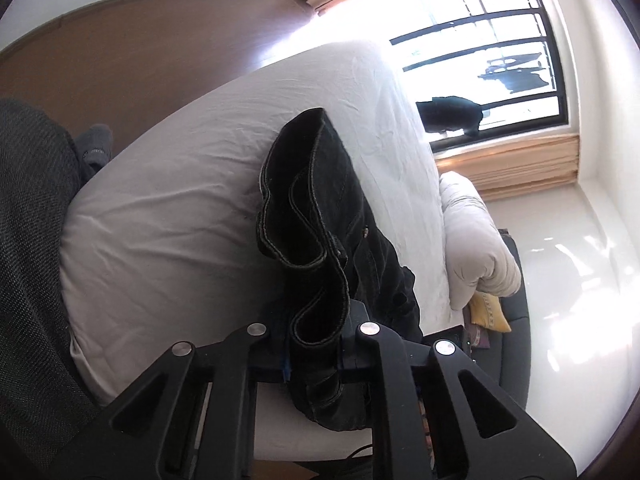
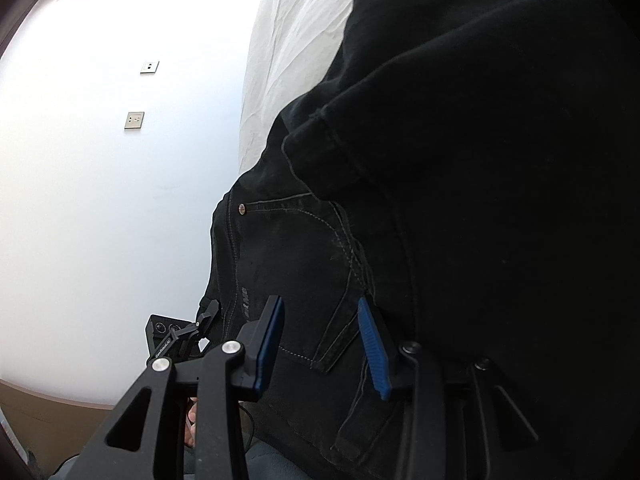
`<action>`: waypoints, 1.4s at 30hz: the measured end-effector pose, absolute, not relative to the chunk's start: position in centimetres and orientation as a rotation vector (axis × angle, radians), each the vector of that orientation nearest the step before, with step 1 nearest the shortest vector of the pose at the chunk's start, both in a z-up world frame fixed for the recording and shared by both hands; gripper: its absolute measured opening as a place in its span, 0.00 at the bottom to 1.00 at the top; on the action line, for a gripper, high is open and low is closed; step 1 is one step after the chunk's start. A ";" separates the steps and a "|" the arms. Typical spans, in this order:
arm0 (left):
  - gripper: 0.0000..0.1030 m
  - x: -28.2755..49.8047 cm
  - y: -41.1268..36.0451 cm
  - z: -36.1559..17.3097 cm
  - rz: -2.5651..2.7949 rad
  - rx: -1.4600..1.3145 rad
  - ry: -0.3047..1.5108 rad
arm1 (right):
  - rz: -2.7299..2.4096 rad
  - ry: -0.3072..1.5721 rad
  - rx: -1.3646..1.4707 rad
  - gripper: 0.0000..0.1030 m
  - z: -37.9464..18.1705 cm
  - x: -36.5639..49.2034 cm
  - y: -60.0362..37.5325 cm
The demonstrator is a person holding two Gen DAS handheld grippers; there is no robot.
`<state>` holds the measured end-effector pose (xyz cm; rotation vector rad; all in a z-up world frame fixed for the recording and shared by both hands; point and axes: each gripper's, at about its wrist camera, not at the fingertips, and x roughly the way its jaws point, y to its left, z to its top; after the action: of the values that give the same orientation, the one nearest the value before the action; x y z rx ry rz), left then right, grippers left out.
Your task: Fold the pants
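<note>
Sunlight floods through a barred window onto a bed covered with a wrinkled white sheet, where a pair of black denim pants lies draped across the mattress, near its edge. Seen from the left wrist, the left hand-held gripper is clamped narrow on a bunched fold of the pants, the stitched waistband curling upward just beyond its black fingers. Seen from the right wrist, the right hand-held gripper stands partly open, its blue-padded fingers set on either side of a stitched pocket area; whether the pads press the cloth cannot be told. A rolled white duvet sits at the far side of the bed. Two wall sockets mark the white wall beside it.
</note>
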<state>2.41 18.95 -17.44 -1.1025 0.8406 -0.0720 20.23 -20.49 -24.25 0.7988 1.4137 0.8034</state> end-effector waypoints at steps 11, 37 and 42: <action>0.11 6.4 10.4 -7.9 -0.220 -0.707 0.761 | 0.792 1.390 0.795 0.40 -23.6 19.9 -20.9; 0.11 7.8 -22.0 -9.6 -0.640 0.180 0.905 | 0.657 1.201 0.581 0.55 -15.1 18.9 -33.4; 0.11 8.1 -24.3 -9.7 -0.657 0.216 0.910 | 0.621 1.188 0.543 0.25 -15.5 18.4 -35.4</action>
<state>8.09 -24.34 -9.67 0.2160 0.9096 -0.6568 18.39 -35.44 -15.51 0.5434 1.1879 0.6214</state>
